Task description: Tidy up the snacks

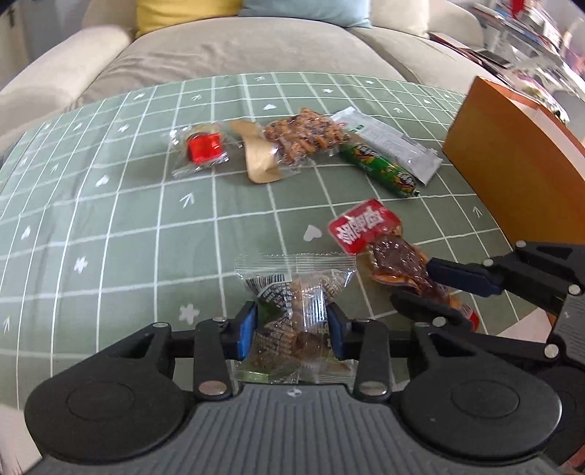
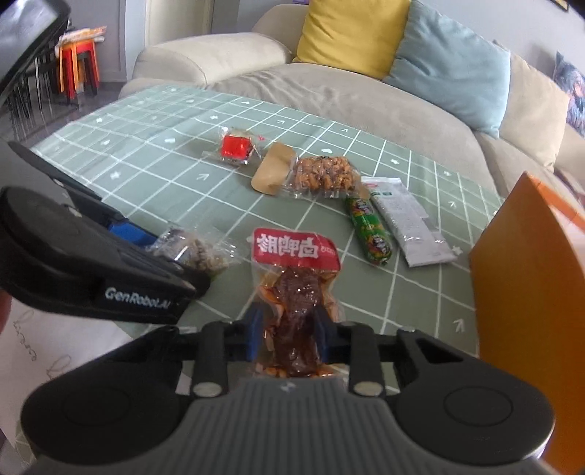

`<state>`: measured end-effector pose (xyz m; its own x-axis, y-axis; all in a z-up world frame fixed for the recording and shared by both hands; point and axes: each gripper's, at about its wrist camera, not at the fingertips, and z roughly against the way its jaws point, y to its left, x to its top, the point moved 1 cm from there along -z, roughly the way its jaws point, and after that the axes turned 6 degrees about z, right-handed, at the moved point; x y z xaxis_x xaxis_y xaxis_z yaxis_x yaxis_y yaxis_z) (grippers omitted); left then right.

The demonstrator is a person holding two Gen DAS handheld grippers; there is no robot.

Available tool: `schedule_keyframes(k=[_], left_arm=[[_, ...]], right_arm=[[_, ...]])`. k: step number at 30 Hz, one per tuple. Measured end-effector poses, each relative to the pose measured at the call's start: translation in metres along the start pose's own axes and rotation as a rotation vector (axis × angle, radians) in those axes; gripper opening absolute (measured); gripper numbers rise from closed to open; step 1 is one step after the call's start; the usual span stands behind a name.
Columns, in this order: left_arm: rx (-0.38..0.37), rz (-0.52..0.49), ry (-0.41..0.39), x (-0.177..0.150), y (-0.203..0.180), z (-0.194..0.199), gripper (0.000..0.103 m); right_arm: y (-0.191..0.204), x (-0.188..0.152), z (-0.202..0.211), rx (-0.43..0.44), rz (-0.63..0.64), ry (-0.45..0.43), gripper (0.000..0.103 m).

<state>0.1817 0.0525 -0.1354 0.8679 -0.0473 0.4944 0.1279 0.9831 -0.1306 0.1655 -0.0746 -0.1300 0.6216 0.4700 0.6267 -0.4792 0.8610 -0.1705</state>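
Left gripper [image 1: 291, 329]: blue pads pressed in from both sides on a clear-wrapped snack [image 1: 292, 310], brown pieces inside, held just above the cloth.
Right gripper [image 2: 289, 334]: fingers clamped narrow on a red-topped meat packet [image 2: 294, 277], the red label pointing away from the camera; in the left wrist view this packet [image 1: 384, 248] sits just right of the clear-wrapped snack, the two apart.
Cloth: green checked tablecloth [image 1: 109, 219] with white grid lines, hearts and arrows, spread under everything.
Far row, left to right: red candy in clear wrap [image 1: 204, 148]; tan-headed bag of fried twists [image 1: 292, 140], touching the next; green sausage stick [image 1: 378, 170]; white sachet [image 1: 387, 146], lying alongside the stick.
Right edge: orange box [image 1: 512, 153], its wall upright, near the sachet.
Behind: beige sofa [image 2: 329, 91] with a yellow cushion [image 2: 351, 33] and a pale blue cushion [image 2: 446, 62] side by side.
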Motion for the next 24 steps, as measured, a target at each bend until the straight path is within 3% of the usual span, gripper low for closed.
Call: schedule_keyframes(k=[9, 14, 16, 24], left_arm=[[0.026, 0.065, -0.007, -0.005, 0.003, 0.02, 0.044], [0.03, 0.08, -0.038, -0.004, 0.001, 0.035, 0.044], [0.028, 0.084, -0.038, -0.004, 0.0, 0.038, 0.044], [0.037, 0.069, -0.03, -0.01, -0.013, 0.045, 0.044]], right_arm=[[-0.006, 0.0, 0.022, -0.007, -0.033, -0.011, 0.017], [-0.008, 0.001, 0.037, -0.014, -0.038, -0.026, 0.009], [-0.008, 0.001, 0.045, -0.031, -0.031, -0.041, 0.0], [-0.019, -0.005, 0.065, -0.02, -0.081, -0.048, 0.0]])
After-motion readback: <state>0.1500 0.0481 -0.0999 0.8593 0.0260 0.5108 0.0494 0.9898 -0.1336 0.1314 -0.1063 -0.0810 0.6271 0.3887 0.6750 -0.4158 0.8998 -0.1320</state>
